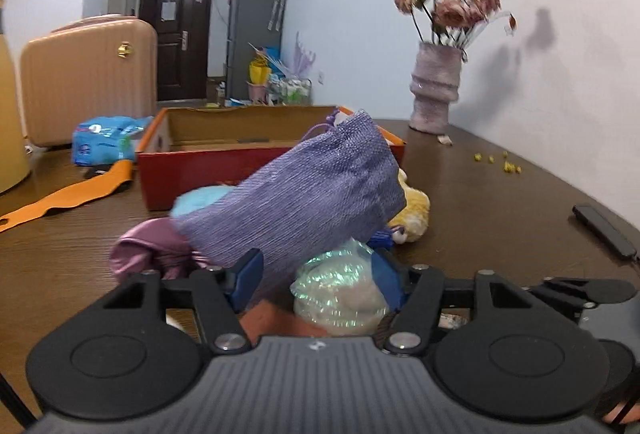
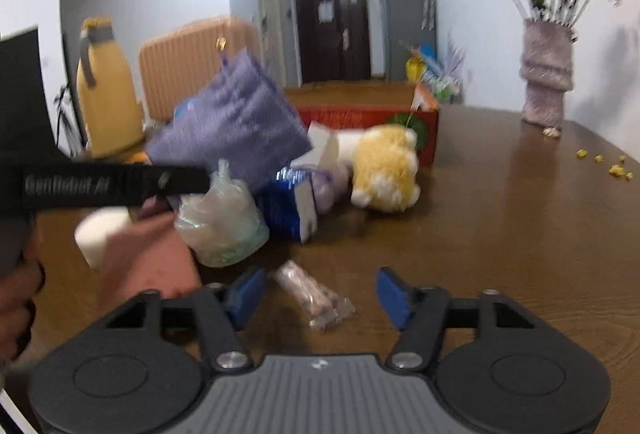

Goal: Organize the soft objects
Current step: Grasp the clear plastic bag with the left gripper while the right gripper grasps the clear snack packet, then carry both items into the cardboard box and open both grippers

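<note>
The pouch (image 1: 296,202) is lilac with a fine woven texture. The box (image 1: 208,174) is red outside, plain tan inside. The plush (image 2: 384,170) is yellow and white. The table (image 1: 500,202) shows dark brown woodgrain. The vase (image 1: 436,86) is pale mauve, its flowers (image 1: 460,2) dusty pink. The suitcase (image 1: 88,78) is ribbed peach.

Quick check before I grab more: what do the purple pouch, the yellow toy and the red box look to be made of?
Purple pouch: coarse woven cloth, matte, with visible weave lines and a drawstring neck. Yellow toy: plush, fuzzy pile in yellow and white. Red box: likely cardboard, with a brown raw inside and a smooth printed red outside.
</note>
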